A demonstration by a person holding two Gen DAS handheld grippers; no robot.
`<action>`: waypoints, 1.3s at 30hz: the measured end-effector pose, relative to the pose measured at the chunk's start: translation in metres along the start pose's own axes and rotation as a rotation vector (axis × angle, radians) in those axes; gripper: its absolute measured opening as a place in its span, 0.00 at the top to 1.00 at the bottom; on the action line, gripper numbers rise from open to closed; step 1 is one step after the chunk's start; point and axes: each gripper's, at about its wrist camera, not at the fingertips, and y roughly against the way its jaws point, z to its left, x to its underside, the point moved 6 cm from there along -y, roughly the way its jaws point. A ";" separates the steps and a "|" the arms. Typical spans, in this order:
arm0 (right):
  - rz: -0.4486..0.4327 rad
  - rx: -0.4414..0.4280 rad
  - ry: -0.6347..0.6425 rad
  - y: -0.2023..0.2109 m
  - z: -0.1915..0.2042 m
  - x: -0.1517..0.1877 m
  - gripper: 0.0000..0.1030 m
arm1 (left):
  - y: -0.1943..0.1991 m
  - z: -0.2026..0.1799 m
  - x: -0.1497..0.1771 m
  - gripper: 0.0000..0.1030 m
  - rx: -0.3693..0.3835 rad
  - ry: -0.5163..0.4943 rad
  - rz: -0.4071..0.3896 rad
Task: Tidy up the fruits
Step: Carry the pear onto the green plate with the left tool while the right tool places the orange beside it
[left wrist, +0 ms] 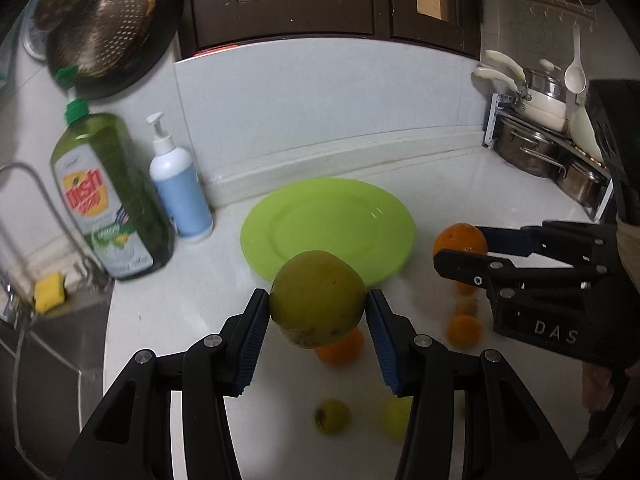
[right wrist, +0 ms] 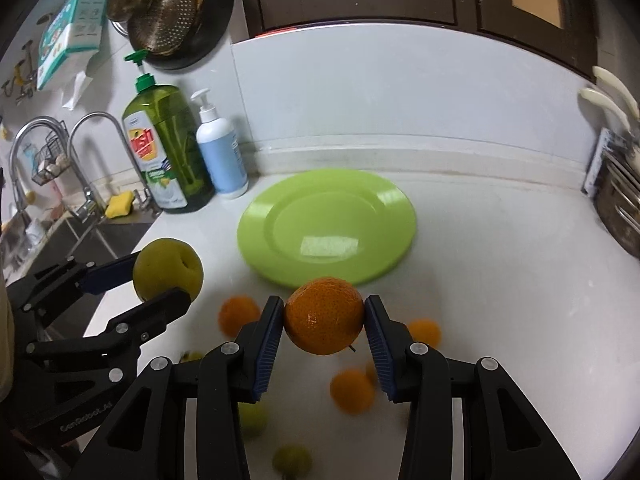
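Observation:
My left gripper [left wrist: 318, 308] is shut on a yellow-green apple [left wrist: 318, 298] and holds it above the counter, just in front of the green plate [left wrist: 328, 228]. It also shows in the right wrist view [right wrist: 168, 276] with the apple [right wrist: 168, 268]. My right gripper [right wrist: 324, 316] is shut on an orange [right wrist: 324, 314], held above the counter before the green plate [right wrist: 326, 224]. It shows in the left wrist view [left wrist: 460, 248] with the orange [left wrist: 460, 240]. Loose oranges [right wrist: 352, 390] and small green fruits [left wrist: 331, 416] lie on the counter below.
A green dish-soap bottle [left wrist: 108, 196] and a white pump bottle [left wrist: 180, 192] stand left of the plate. The sink [right wrist: 64, 236] is at the left. Pots on a rack [left wrist: 536, 140] stand at the back right.

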 end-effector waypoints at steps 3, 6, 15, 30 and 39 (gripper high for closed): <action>0.011 0.009 0.017 -0.016 -0.001 -0.015 0.59 | -0.018 0.009 -0.014 0.52 0.018 -0.014 0.011; 0.026 0.016 0.029 -0.032 -0.003 -0.028 0.59 | -0.035 0.016 -0.024 0.52 0.036 -0.022 0.026; 0.124 0.015 0.043 -0.085 -0.015 -0.046 0.59 | -0.092 0.025 -0.044 0.52 0.088 -0.036 0.109; 0.222 0.011 0.040 -0.139 -0.026 -0.041 0.59 | -0.146 0.023 -0.037 0.52 0.124 -0.053 0.222; 0.227 0.007 0.041 -0.145 -0.025 -0.040 0.59 | -0.149 0.023 -0.035 0.52 0.129 -0.045 0.223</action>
